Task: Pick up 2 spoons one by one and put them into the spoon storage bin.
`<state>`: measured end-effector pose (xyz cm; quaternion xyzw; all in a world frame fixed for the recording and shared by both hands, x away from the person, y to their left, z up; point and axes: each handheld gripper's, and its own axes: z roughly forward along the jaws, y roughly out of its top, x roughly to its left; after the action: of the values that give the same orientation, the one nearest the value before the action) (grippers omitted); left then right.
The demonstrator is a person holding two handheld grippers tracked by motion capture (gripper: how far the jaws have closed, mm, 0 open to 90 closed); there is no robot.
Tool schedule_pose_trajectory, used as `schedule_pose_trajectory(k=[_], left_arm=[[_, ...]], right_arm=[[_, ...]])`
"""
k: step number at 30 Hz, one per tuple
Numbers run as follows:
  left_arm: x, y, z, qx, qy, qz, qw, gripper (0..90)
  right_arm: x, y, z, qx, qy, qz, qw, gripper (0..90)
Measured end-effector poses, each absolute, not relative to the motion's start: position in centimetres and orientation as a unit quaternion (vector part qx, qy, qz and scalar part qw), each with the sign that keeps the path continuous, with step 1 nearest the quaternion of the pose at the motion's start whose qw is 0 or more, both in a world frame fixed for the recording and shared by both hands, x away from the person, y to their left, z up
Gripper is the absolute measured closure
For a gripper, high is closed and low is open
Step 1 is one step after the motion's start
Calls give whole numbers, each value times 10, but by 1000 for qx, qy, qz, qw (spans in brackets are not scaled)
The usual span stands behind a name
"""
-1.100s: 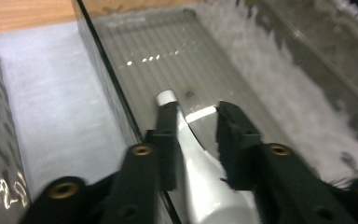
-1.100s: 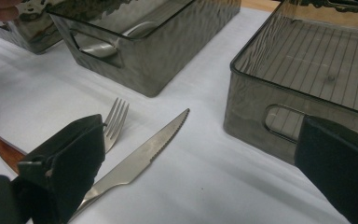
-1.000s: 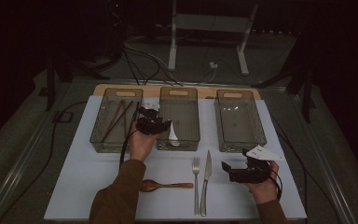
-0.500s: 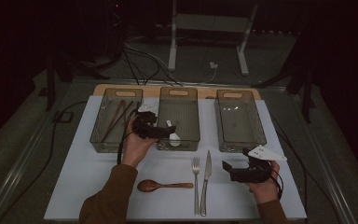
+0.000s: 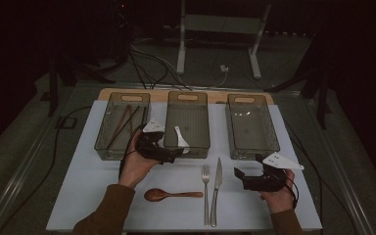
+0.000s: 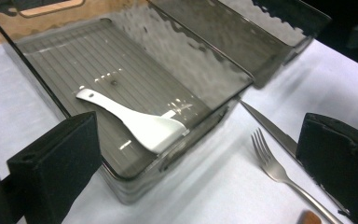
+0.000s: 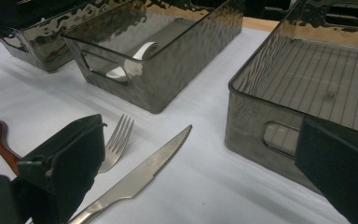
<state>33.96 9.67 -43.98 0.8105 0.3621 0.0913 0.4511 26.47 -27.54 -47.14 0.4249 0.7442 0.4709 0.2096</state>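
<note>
The white spoon (image 5: 181, 139) lies flat on the ribbed floor of the middle bin (image 5: 188, 98), close to that bin's near wall, its bowl toward the near end and its handle angled back toward the far end; in the left gripper view the white spoon (image 6: 133, 122) rests free, touching nothing but the floor of the middle bin (image 6: 177, 56). The left gripper (image 5: 174, 154) hovers just at the near left corner of the middle bin, outside its wall, and its jaws have just been opening — they now stand wide apart with nothing between them. The right gripper (image 5: 240, 176) sits well to the right of the middle bin, over the white mat (image 5: 78, 181) in front of the right bin (image 5: 252, 100); its jaws are apart and empty as well. Just in front of the middle bin a fork (image 5: 206, 188) and a knife (image 5: 216, 186) lie side by side on the mat, near each other but apart, and left of them lies a wooden spoon (image 5: 169, 195) — farther from the bin, bowl to the left. The left bin (image 5: 122, 100), beside the middle bin, holds dark chopsticks (image 5: 122, 122) lying slantwise.
</note>
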Motion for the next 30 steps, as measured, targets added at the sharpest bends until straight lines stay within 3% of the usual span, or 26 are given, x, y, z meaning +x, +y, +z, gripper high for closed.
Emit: schedule_pose_trajectory(k=[30], left_arm=[[290,110,-472,853,316,80,408,12]], right_arm=[[265,-275,-471,431,746,466,201,20]])
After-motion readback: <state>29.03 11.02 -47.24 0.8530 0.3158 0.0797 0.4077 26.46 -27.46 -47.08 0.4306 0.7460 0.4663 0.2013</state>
